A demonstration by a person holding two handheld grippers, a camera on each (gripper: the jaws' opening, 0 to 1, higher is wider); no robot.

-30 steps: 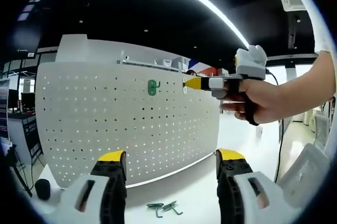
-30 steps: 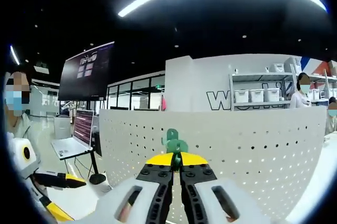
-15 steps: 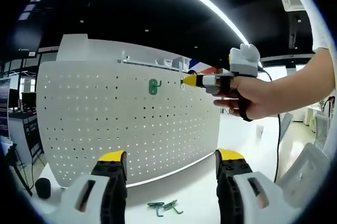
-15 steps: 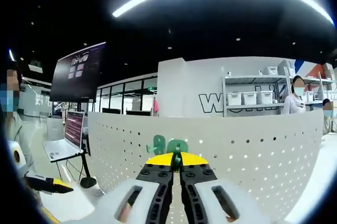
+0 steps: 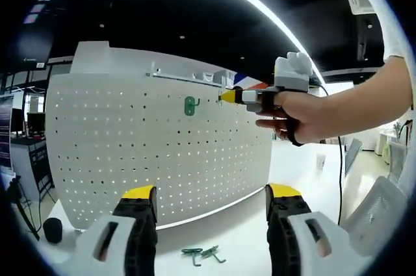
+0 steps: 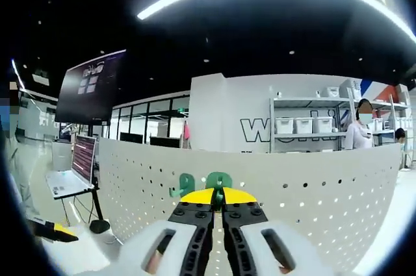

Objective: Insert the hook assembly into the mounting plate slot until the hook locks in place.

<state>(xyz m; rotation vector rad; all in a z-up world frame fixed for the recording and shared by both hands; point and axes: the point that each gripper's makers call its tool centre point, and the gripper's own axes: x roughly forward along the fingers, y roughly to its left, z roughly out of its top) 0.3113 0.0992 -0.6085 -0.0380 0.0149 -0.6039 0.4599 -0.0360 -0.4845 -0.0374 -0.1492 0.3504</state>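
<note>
The white perforated mounting plate [image 5: 156,152] stands upright on the table. One green hook [image 5: 189,106] hangs on its upper part. My right gripper [image 5: 225,97], held by a hand, has its yellow tips at the plate just right of that hook. In the right gripper view the right gripper [image 6: 218,193] is shut on a small green hook [image 6: 218,180] pressed close to the plate [image 6: 312,185], with the mounted hook [image 6: 184,186] just to its left. My left gripper [image 5: 212,193] stands open, low in front of the plate, with nothing between its jaws.
Loose green hooks [image 5: 201,258] lie on the white table below the left gripper. A black round object [image 5: 52,232] sits at the plate's lower left. Behind the plate are a laptop [image 6: 70,175], a dark screen [image 6: 91,87], shelves with bins [image 6: 305,125] and a person [image 6: 357,136].
The right gripper has moved left and slightly up along the plate, closer to the mounted hook, still shut on its hook. The left gripper has stayed still.
</note>
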